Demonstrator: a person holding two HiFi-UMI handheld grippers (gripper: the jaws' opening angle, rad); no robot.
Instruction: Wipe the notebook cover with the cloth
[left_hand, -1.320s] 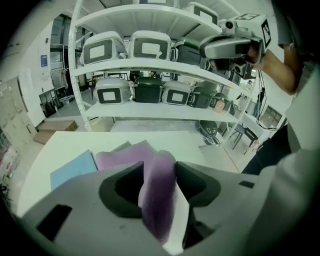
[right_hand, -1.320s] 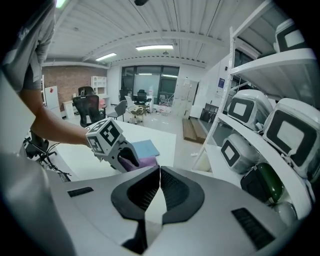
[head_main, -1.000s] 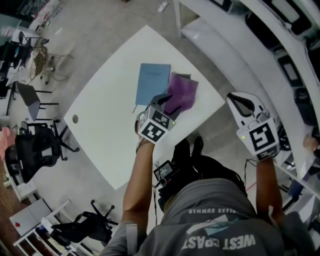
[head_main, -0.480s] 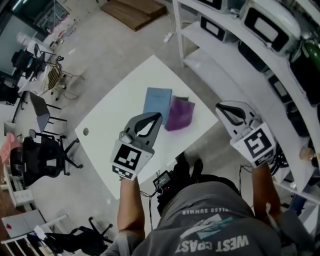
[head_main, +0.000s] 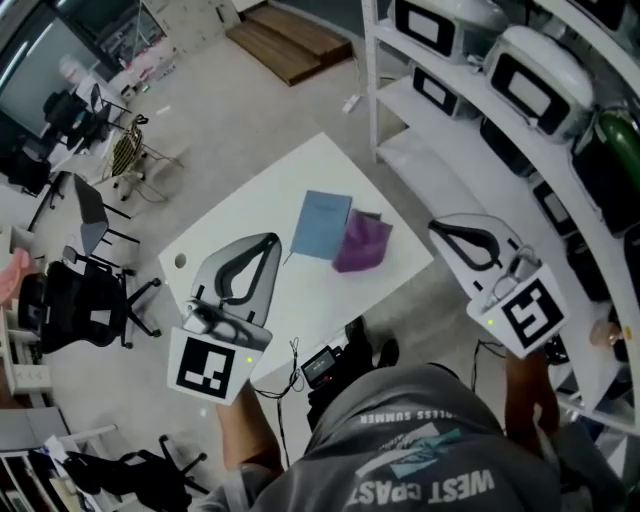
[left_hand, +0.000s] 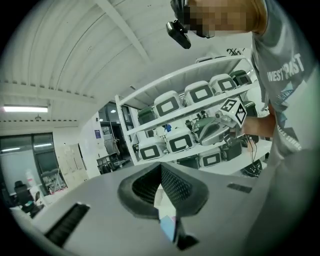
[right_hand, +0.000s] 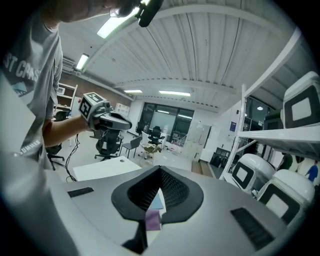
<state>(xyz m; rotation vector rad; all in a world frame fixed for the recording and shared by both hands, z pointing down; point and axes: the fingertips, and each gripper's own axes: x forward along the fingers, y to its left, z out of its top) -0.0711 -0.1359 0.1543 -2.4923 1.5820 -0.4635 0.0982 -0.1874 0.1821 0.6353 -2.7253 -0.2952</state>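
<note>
The notebook (head_main: 322, 224) lay closed and flat on the white table (head_main: 262, 205), cover facing up, in the right-hand part of the tabletop. The cover was plain light blue; any print on it was too small to read. Its long edges ran slightly aslant to the table's edges. The cloth (head_main: 361, 243) was purple and lay crumpled in a loose, raised heap just to the right of the notebook, against its right long edge. Whether the cloth overlapped the cover could not be determined.
</note>
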